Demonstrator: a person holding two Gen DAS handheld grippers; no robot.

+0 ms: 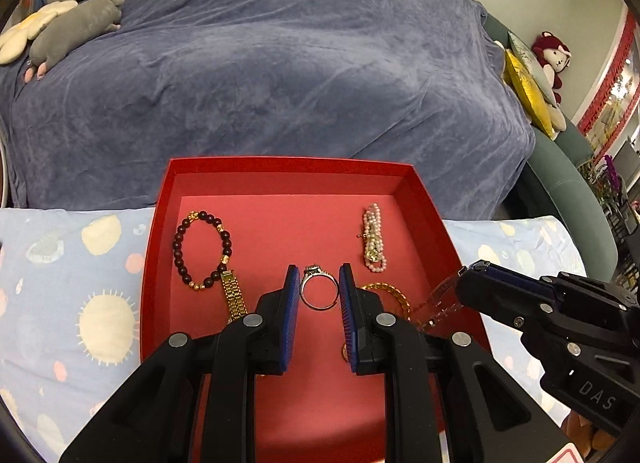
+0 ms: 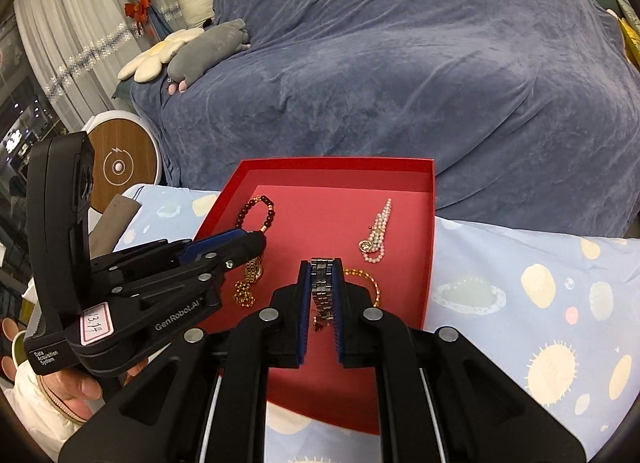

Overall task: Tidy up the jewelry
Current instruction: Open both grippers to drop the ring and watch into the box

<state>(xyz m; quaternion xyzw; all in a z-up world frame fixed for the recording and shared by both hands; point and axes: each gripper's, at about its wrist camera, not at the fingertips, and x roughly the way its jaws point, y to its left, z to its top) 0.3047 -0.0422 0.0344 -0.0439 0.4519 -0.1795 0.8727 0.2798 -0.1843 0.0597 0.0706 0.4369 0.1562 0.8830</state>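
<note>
An open red box point(image 1: 288, 165) point(image 2: 336, 163) lies on a light-blue patterned cloth. My left gripper point(image 1: 319, 275) hovers over the box floor, shut on a silver ring point(image 1: 313, 272) with a stone on top. My right gripper point(image 2: 322, 263) is shut on a silver link watch band point(image 2: 322, 291) that hangs between its pads. In the left wrist view the right gripper point(image 1: 460, 275) comes in from the right, over the box's right wall. In the box lie a dark bead bracelet point(image 1: 179, 247) point(image 2: 244, 215), a pearl bracelet point(image 1: 374, 239) point(image 2: 378, 235), a gold watch band point(image 1: 234, 295) and an amber bangle point(image 1: 394, 295).
Behind the box rises a bed under a blue-grey blanket point(image 1: 280, 63) with plush toys point(image 1: 76, 27) on it. A round wooden-topped table point(image 2: 124, 159) stands at the left. A person's hand point(image 2: 76, 387) holds the left gripper's handle.
</note>
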